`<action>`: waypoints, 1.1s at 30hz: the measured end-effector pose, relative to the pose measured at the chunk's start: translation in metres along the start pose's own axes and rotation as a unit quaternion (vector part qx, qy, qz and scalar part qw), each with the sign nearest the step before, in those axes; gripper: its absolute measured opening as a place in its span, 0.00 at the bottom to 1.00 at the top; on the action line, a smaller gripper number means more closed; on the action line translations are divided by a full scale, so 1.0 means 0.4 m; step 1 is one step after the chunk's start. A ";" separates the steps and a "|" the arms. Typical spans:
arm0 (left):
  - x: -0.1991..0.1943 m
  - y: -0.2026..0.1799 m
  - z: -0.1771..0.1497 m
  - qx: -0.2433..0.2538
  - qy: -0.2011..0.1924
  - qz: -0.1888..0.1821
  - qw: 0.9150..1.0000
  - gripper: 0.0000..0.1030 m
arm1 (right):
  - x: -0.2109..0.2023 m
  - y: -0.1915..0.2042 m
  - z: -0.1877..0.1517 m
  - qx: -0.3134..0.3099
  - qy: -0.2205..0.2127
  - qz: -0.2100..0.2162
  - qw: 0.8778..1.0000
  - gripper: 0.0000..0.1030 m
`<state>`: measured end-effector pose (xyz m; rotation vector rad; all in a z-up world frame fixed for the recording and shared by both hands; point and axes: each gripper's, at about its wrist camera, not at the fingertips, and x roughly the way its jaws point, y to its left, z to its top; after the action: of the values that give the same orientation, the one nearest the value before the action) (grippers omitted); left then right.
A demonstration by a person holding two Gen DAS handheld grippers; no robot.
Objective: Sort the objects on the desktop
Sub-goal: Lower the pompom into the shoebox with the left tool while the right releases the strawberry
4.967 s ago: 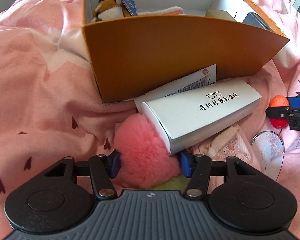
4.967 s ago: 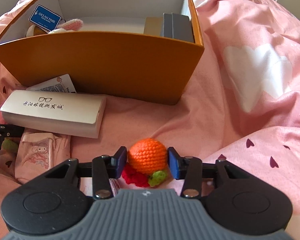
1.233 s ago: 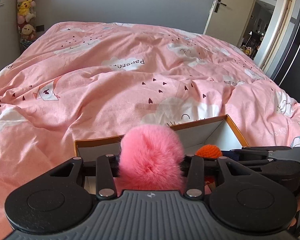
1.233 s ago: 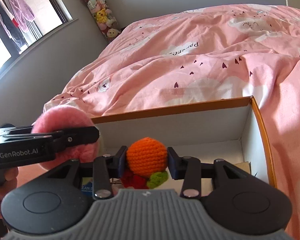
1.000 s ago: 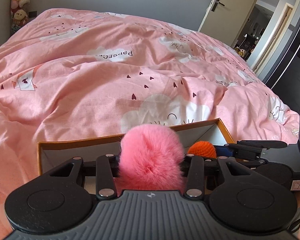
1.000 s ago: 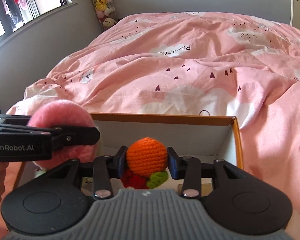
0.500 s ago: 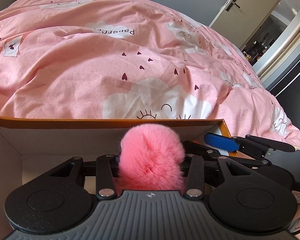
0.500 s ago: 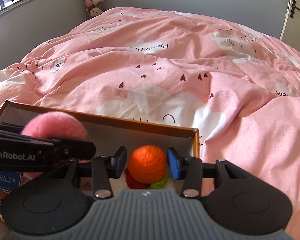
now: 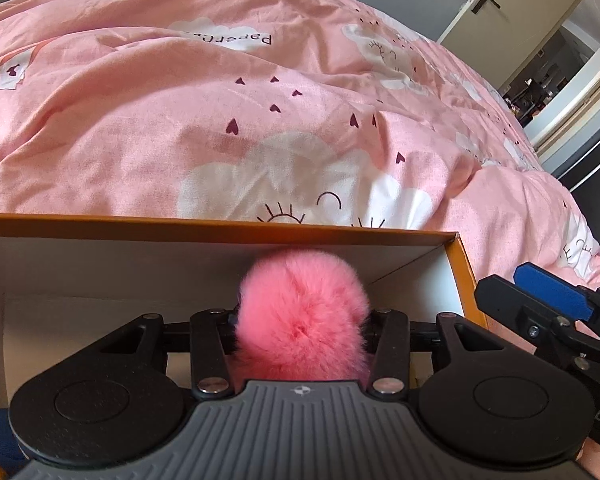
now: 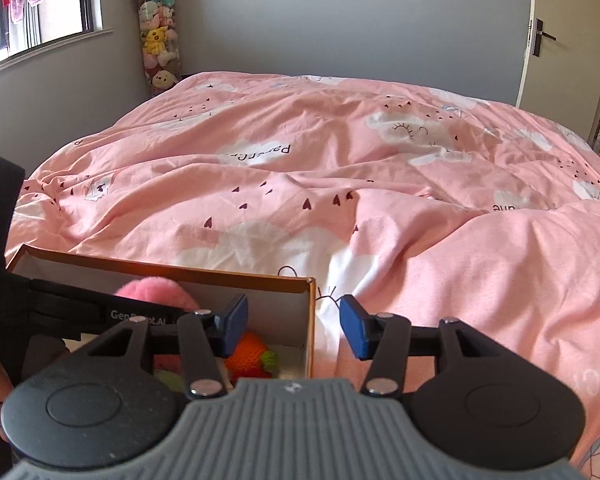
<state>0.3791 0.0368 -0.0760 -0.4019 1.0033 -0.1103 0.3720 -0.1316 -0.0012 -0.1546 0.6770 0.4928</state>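
Observation:
My left gripper [image 9: 302,316] is shut on a fluffy pink pompom [image 9: 302,312] and holds it inside the orange cardboard box [image 9: 220,226], near the far white wall. My right gripper [image 10: 294,326] is open and empty over the box's right wall [image 10: 310,320]. The crocheted orange ball [image 10: 247,354] with its red and green trim lies inside the box, below my right gripper's left finger. The pompom [image 10: 156,290] and the left gripper's body show in the right wrist view. The right gripper's blue pad [image 9: 552,290] shows in the left wrist view.
The box sits on a bed with a rumpled pink duvet [image 10: 340,200]. A grey wall, a window and a tube of plush toys [image 10: 158,28] stand behind the bed. A door [image 10: 560,36] is at the right. Other box contents are mostly hidden.
My right gripper has opened and let go of the orange ball, which now lies in the box. It has lifted and shifted right. My left gripper has moved lower into the box with the pompom.

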 end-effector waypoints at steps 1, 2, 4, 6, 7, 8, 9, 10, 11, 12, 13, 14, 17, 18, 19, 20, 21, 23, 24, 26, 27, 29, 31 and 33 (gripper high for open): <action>0.008 -0.007 -0.001 0.004 0.005 0.005 1.000 0.50 | -0.004 -0.006 -0.001 0.004 -0.001 0.000 1.000 0.52; 0.014 -0.013 -0.002 0.009 0.008 0.014 1.000 0.51 | -0.009 -0.012 -0.003 0.007 -0.002 -0.001 1.000 0.52; 0.021 -0.023 -0.004 0.021 0.010 0.032 0.999 0.52 | -0.017 -0.018 -0.006 0.010 -0.004 -0.003 1.000 0.52; 0.018 -0.024 -0.004 0.025 0.012 0.034 0.999 0.58 | -0.024 -0.025 -0.010 0.014 -0.005 0.000 1.000 0.52; 0.014 -0.022 -0.004 0.024 0.014 0.032 0.999 0.59 | -0.028 -0.028 -0.012 0.016 -0.006 0.001 1.000 0.52; 0.009 -0.020 -0.005 0.024 0.016 0.031 0.999 0.59 | -0.030 -0.030 -0.015 0.018 -0.006 0.002 1.000 0.52; 0.004 -0.019 -0.007 0.024 0.019 0.033 0.999 0.59 | -0.031 -0.031 -0.017 0.019 -0.006 0.001 1.000 0.52; 0.000 -0.018 -0.008 0.025 0.026 0.037 0.999 0.54 | -0.032 -0.032 -0.019 0.020 -0.006 0.001 1.000 0.52; -0.001 -0.017 -0.010 0.025 0.033 0.041 0.998 0.41 | -0.035 -0.032 -0.022 0.021 -0.006 0.002 1.000 0.52; -0.001 -0.013 -0.013 0.023 0.039 0.043 0.998 0.36 | -0.037 -0.034 -0.025 0.023 -0.005 0.003 1.000 0.52; 0.002 -0.010 -0.016 0.020 0.045 0.042 0.998 0.35 | -0.039 -0.035 -0.028 0.025 -0.005 0.003 1.000 0.52; 0.006 -0.007 -0.018 0.018 0.051 0.039 0.998 0.32 | -0.041 -0.036 -0.032 0.028 -0.003 0.004 1.000 0.52; 0.021 -0.008 -0.024 0.014 0.055 0.035 0.998 0.31 | -0.047 -0.036 -0.049 0.031 0.005 0.006 1.000 0.52; 0.026 -0.011 -0.024 0.014 0.056 0.032 0.998 0.32 | -0.048 -0.035 -0.056 0.029 0.009 0.007 1.000 0.52; 0.032 -0.015 -0.025 0.014 0.055 0.029 0.998 0.32 | -0.048 -0.034 -0.062 0.028 0.013 0.006 1.000 0.52; 0.036 -0.021 -0.025 0.019 0.054 0.030 0.998 0.32 | -0.049 -0.034 -0.068 0.027 0.017 0.005 0.999 0.52; 0.037 -0.025 -0.025 0.024 0.053 0.035 0.998 0.32 | -0.051 -0.035 -0.073 0.027 0.022 0.005 0.999 0.52; 0.028 -0.034 -0.024 0.038 0.051 0.043 0.997 0.32 | -0.056 -0.036 -0.079 0.027 0.028 0.008 0.999 0.52; 0.019 -0.036 -0.024 0.043 0.049 0.047 0.997 0.32 | -0.059 -0.037 -0.082 0.027 0.031 0.010 0.999 0.52; -0.009 -0.044 -0.025 0.055 0.042 0.056 0.996 0.32 | -0.064 -0.035 -0.086 0.027 0.036 0.012 0.999 0.52; -0.025 -0.049 -0.026 0.063 0.038 0.059 0.996 0.32 | -0.067 -0.034 -0.088 0.027 0.038 0.013 0.999 0.52; -0.061 -0.058 -0.027 0.076 0.030 0.066 0.994 0.32 | -0.074 -0.026 -0.093 0.027 0.044 0.017 0.999 0.52; -0.098 -0.067 -0.032 0.090 0.021 0.070 0.993 0.32 | -0.086 -0.021 -0.096 0.027 0.047 0.021 0.998 0.52; -0.139 -0.076 -0.041 0.101 0.010 0.071 0.992 0.32 | -0.100 -0.012 -0.100 0.026 0.049 0.021 0.998 0.52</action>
<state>0.3382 0.0195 -0.0279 -0.1434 1.0257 -0.0866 0.3251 -0.1630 -0.0068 -0.1163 0.7889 0.5092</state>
